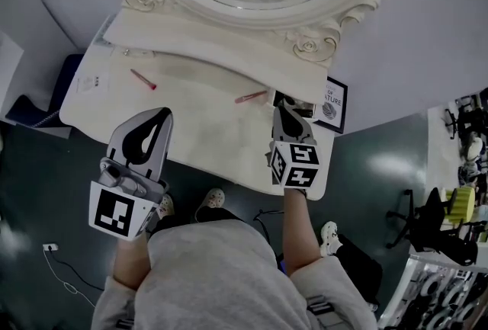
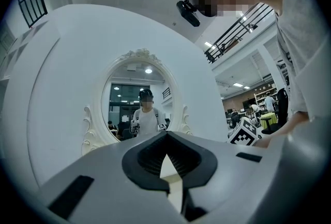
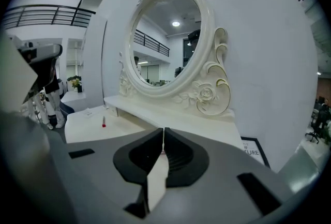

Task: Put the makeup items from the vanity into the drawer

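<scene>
- Right gripper (image 3: 163,134): jaws pressed together. I see nothing held, though a pink sliver at the tips may be only the table beyond; the view is too tight to say.
- Left gripper (image 2: 166,137): tips meeting, empty, over the table's near edge.
- Table (image 1: 206,130): white, under both grippers.
- Pink stick (image 1: 250,97): lies on the table, just left of my right gripper's tip.
- Red stick (image 1: 142,79): lies on the table ahead of my left gripper, well apart from the pink one.
- Card (image 1: 91,81): flat at the table's left end.
- Mirror (image 1: 244,16): oval, at the back.
- Framed sign (image 1: 333,101): at the table's right end.
</scene>
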Action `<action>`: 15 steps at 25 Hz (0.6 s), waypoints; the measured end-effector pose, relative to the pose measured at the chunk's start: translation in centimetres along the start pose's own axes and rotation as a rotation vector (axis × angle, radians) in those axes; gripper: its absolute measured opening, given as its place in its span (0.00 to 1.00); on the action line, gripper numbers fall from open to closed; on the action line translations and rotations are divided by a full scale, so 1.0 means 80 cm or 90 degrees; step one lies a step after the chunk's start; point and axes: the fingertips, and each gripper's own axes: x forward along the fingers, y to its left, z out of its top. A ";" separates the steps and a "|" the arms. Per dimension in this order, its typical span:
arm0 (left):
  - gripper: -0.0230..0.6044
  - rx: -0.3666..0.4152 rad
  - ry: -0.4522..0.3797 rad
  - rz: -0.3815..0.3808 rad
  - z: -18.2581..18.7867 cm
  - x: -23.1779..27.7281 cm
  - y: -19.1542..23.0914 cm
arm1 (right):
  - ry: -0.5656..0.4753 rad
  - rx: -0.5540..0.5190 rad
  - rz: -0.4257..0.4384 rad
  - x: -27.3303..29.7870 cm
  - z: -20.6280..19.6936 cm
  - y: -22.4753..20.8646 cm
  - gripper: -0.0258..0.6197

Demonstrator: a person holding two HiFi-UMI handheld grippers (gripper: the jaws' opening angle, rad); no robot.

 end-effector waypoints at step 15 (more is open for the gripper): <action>0.05 -0.018 -0.079 -0.034 0.036 -0.021 0.023 | -0.085 0.036 0.003 -0.063 0.046 0.079 0.08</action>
